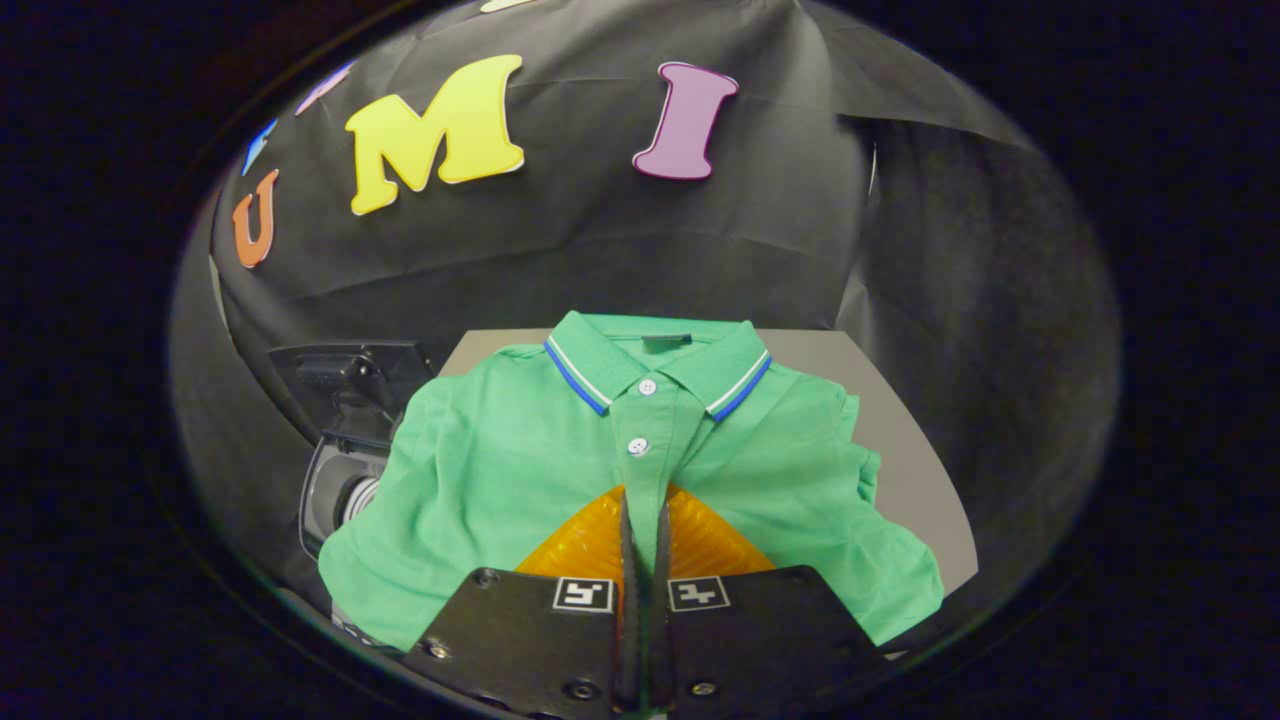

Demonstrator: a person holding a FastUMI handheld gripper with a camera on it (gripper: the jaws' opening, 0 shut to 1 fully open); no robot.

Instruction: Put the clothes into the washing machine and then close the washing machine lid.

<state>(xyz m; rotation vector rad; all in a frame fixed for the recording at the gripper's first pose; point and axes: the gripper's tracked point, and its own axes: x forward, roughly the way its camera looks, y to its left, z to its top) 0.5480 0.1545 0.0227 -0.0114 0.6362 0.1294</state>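
To your left, the washer (345, 470) sits below the table (900, 440) edge, its lid (350, 375) standing open behind the drum opening, partly covered by the shirt's sleeve. Next comes the green polo shirt (500, 470), lying folded on the grey table with its collar away from you and its placket running straight toward your gripper (645, 530). Your fingers (590, 540) are nearly together, a thin fold of the shirt's front pinched between them. Bare table shows right of the shirt.
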